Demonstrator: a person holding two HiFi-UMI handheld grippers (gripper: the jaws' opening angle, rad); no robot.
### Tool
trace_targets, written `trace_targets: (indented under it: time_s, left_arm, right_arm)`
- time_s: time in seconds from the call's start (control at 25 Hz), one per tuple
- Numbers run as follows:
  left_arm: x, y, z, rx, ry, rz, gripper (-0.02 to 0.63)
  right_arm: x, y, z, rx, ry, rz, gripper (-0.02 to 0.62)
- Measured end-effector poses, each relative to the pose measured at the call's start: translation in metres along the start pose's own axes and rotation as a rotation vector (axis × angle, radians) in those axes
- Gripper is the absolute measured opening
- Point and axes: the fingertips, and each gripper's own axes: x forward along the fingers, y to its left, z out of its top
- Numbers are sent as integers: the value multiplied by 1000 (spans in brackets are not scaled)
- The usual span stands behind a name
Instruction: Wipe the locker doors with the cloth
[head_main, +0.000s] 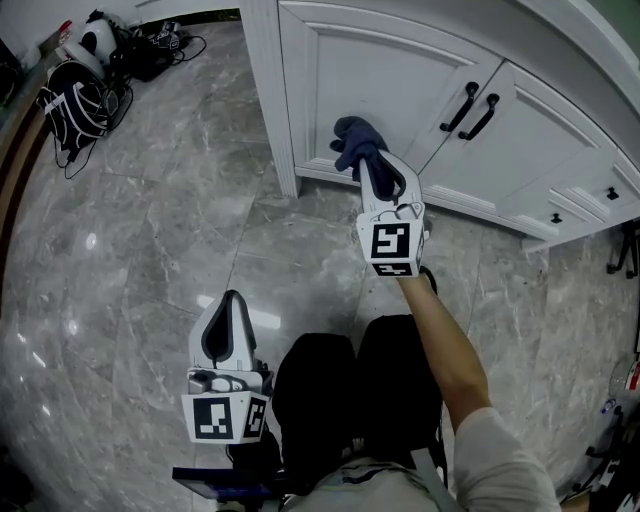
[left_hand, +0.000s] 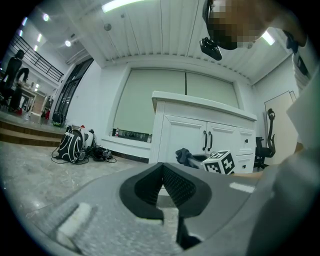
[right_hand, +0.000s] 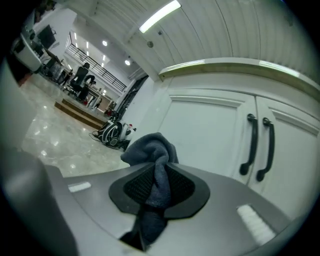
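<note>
- Where its jaws close, the right gripper (right_hand: 161, 170) pinches the cloth between both black ribbed pads. The gripper points at the white cabinet front.
- Cloth (right_hand: 150, 147): dark blue-grey and bunched. One wad bulges out past the jaw tips and a tail hangs down behind the pads. In the head view it lies upper centre of the frame, over the lower part of a door panel. Whether it touches the panel cannot be told.
- Marker cube (head_main: 390, 243): black-and-white squares, at the rear of the right gripper, below the cloth in the frame.
- Forearm (head_main: 445, 350): bare, running from the lower right of the frame up to that cube.
- Left gripper (head_main: 232, 297): lower left of the frame and well apart from the cabinet. Its pads are pressed together at the tips with nothing between them.
- Locker doors: the panelled white door behind the cloth (head_main: 390, 70) and its neighbour to the right (head_main: 545, 135), both closed.
- Handles (head_main: 460, 105): a black pair flanking the seam between the doors, up and right of the cloth.
- Floor (head_main: 150, 250): grey marble tiles, glossy.
- Backpack (head_main: 75, 105): black and white, upper left of the frame, with cables beside it.
</note>
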Motion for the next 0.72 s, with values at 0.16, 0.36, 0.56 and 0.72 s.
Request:
trace_targets:
  time_s: [0.16, 0.36, 0.56, 0.72]
  left_arm:
    - [-2, 3, -3, 1, 13, 8, 2]
    - [-6, 11, -3, 11, 19, 25, 2]
    - [-12, 18, -1, 23, 21, 43, 2]
    - [-16, 26, 0, 28, 24, 60, 2]
  right_arm:
    - [24, 57, 4, 6, -17, 115, 67]
    - [66, 101, -17, 38, 39, 187, 67]
    - [105, 101, -45, 122, 138, 172, 67]
    - [108, 95, -54, 123, 158, 143, 67]
